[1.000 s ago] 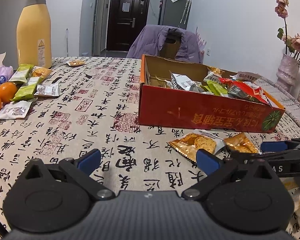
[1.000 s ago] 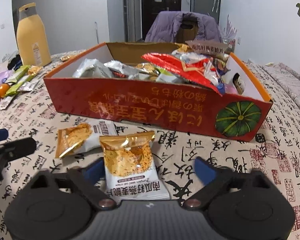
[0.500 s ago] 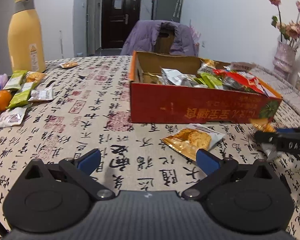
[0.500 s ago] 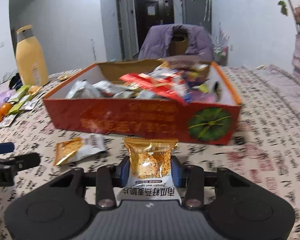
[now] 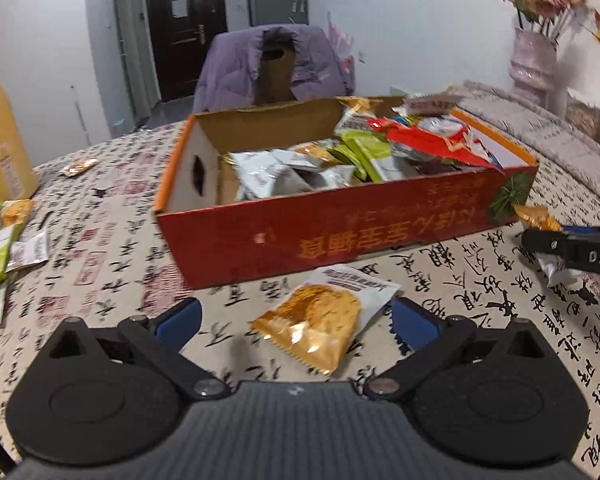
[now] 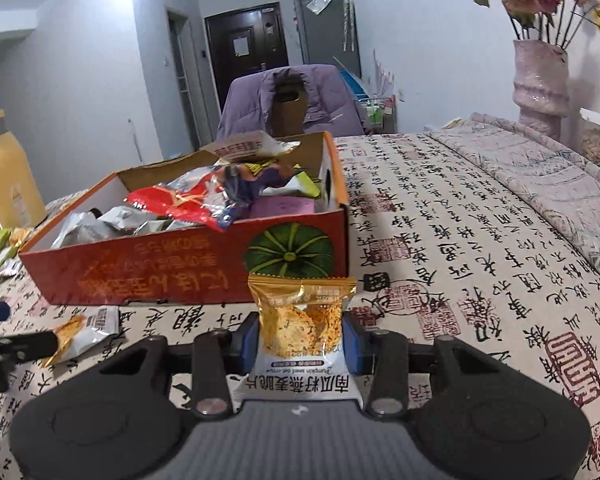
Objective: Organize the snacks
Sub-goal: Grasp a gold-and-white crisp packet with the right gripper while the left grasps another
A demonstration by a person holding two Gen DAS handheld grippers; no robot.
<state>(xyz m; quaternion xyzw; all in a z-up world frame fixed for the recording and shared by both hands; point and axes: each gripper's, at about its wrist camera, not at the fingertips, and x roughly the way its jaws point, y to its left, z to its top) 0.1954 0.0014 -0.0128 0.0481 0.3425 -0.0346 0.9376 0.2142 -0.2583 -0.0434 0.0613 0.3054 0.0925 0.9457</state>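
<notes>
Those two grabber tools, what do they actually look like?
Both look alike. The left gripper and right gripper have matte black bodies with two round discs, a ribbed grey centre plate, black link bars with silver rivets, and blue-padded fingers. White letters "DAS" mark the right one's side. No cables show.

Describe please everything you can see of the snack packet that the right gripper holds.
The snack packet is a small sealed pouch of glossy film, gold at the crimped top and white at the bottom, with a window showing a golden, seeded crisp. The white part bears Chinese characters and the words "Pumpkin seed oat crisp". It stands nearly upright, pinched at both sides between the blue pads of the right gripper, lifted off the tablecloth, in front of the red box near its pumpkin picture. Nothing else touches it.
</notes>
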